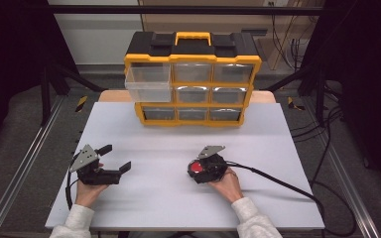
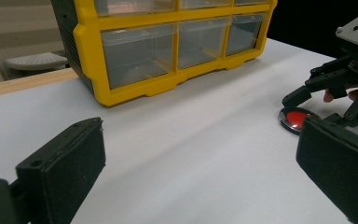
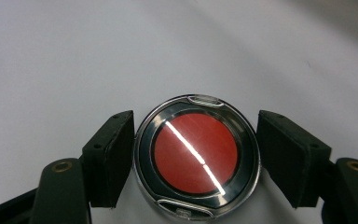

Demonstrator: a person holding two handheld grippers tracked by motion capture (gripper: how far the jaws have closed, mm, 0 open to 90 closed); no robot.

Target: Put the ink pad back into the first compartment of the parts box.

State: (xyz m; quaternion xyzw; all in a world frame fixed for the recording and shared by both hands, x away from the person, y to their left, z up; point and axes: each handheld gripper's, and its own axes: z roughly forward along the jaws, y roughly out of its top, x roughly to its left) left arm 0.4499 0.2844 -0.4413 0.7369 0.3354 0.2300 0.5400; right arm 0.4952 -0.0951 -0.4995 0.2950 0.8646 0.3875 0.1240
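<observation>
A round red case (image 3: 196,161) with a clear rim lies flat on the white table (image 1: 178,144). It sits at the middle right of the high view, where the red case (image 1: 196,167) is partly under my right gripper (image 1: 198,168). My right gripper (image 3: 196,128) has one jaw against each side of it, shut on it. At the table's left my left gripper (image 1: 116,157) is held open, with nothing between its jaws. The left gripper view looks between its own fingers (image 2: 65,172) across bare table at the case (image 2: 296,119) and the right gripper (image 2: 340,88).
A yellow and black drawer organizer (image 1: 193,79) with clear drawers stands at the table's far edge. Its top-left drawer (image 1: 148,83) is pulled out. A black cable (image 1: 287,186) trails right from the right gripper. Metal rails run along both sides of the table.
</observation>
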